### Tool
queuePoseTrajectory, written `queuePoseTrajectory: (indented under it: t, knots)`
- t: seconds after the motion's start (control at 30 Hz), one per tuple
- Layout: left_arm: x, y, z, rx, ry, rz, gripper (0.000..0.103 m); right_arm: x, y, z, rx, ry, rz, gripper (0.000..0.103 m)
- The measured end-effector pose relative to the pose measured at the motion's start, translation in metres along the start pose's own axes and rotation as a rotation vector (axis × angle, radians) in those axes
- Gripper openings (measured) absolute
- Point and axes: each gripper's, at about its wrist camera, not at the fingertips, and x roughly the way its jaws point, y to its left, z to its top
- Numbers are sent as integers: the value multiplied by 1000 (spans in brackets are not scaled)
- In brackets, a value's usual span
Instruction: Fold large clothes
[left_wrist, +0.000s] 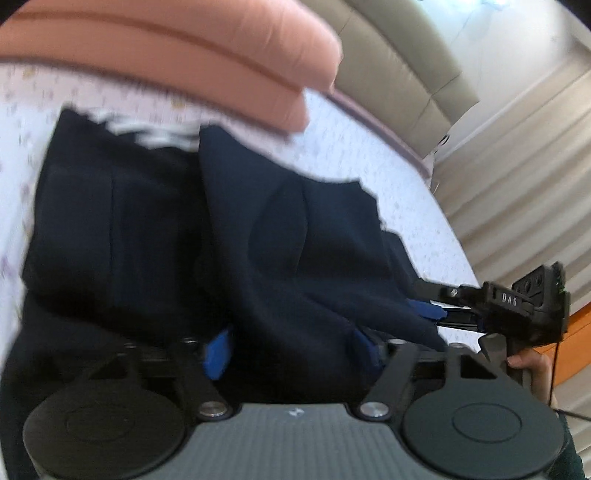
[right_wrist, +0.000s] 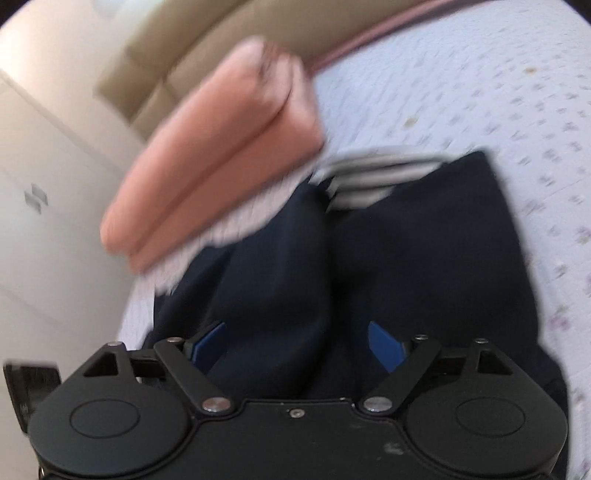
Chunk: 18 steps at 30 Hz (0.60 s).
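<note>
A dark navy garment (left_wrist: 155, 221) with a striped white band at its far end lies on the bed, partly folded. It also fills the middle of the right wrist view (right_wrist: 424, 251). My left gripper (left_wrist: 291, 349) has its blue pads spread, with a thick fold of the navy cloth bunched between them. My right gripper (right_wrist: 295, 343) likewise has its blue pads apart with a fold of navy cloth between them. The right gripper also shows in the left wrist view (left_wrist: 436, 312), at the garment's right edge.
The bed sheet (left_wrist: 388, 155) is white with small lilac flowers. A folded pink quilt (left_wrist: 192, 48) lies at the far end, also seen in the right wrist view (right_wrist: 210, 173). A beige headboard (left_wrist: 399, 55) and curtains (left_wrist: 517, 192) stand beyond.
</note>
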Motion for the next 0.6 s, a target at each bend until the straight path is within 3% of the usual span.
queuePoseTrajectory:
  t: [0.03, 0.07, 0.1, 0.2, 0.27, 0.3, 0.43, 0.53, 0.57, 0.6]
  knots:
    - [3, 0, -4, -6, 14, -8, 36, 10, 7, -4, -22, 46, -24, 98]
    - [4, 0, -8, -9, 25, -29, 11, 16, 11, -10, -44, 57, -38, 89]
    - [6, -1, -11, -2, 15, -38, 6, 17, 15, -17, -73, 47, -52, 15]
    - [-11, -13, -19, 65, -90, -25, 5, -9, 34, -31, -159, -96, -66, 17]
    - [-15, -6, -22, 44, -115, -5, 5, -32, 37, -36, -189, -210, -55, 16]
    - [-15, -2, -26, 41, -107, 5, 5, -34, 33, -37, -186, -225, -81, 15]
    - [6, 15, -44, 20, -31, 40, 6, 4, -1, -51, -101, -79, -109, 15]
    - [9, 20, -50, -19, -46, 40, 16, 9, -9, -59, -74, -109, -86, 17]
    - [8, 21, -50, -25, -48, 48, 24, 7, -11, -58, -53, -113, -78, 20]
    - [6, 20, -51, -25, -48, 57, 30, 5, -13, -56, -34, -113, -69, 33]
